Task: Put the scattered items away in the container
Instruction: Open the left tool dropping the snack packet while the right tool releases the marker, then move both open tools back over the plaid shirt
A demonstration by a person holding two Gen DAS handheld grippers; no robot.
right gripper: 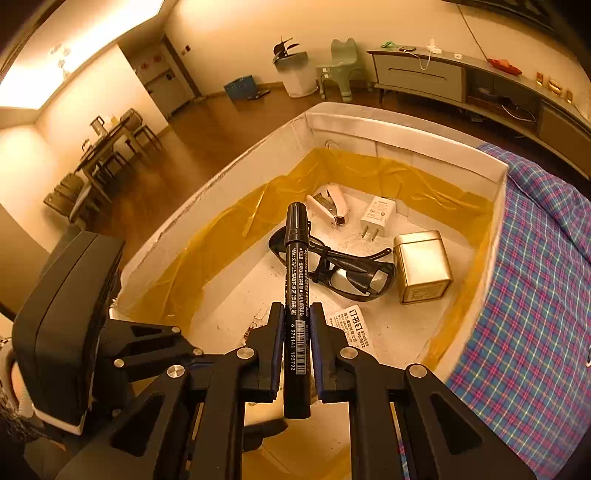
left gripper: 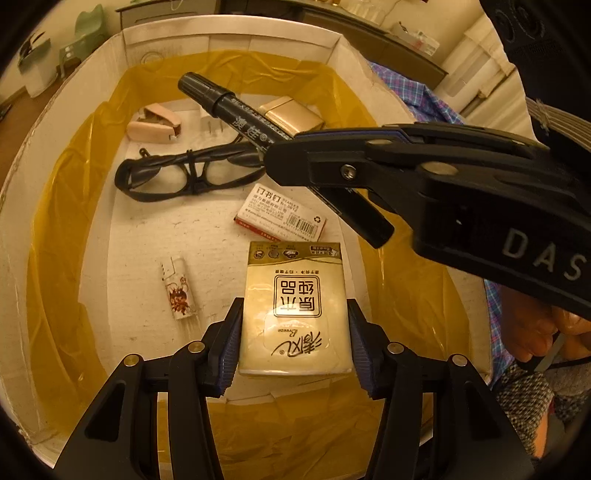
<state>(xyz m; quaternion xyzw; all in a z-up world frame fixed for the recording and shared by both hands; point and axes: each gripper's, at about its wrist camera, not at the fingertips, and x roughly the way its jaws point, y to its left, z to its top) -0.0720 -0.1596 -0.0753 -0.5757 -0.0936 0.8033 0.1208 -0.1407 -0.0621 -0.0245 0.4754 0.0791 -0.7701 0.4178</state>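
A white box (left gripper: 229, 33) lined with yellow tape is the container; it also shows in the right wrist view (right gripper: 406, 125). My left gripper (left gripper: 293, 321) is shut on a gold tissue pack (left gripper: 295, 306) and holds it over the box floor. My right gripper (right gripper: 297, 314) is shut on a black marker (right gripper: 295, 288) above the box. In the left wrist view the right gripper (left gripper: 288, 158) comes in from the right with the marker (left gripper: 229, 107). Black glasses (left gripper: 173, 173), a stapler (left gripper: 155, 125), a staple box (left gripper: 284, 214), a lighter (left gripper: 179, 291) and a gold tin (right gripper: 421, 266) lie inside.
A white charger plug (right gripper: 376, 218) lies in the box by the tin. A plaid cloth (right gripper: 535, 277) covers the surface right of the box. A dining table, a plant pot, a green stool and a sideboard stand farther off in the room.
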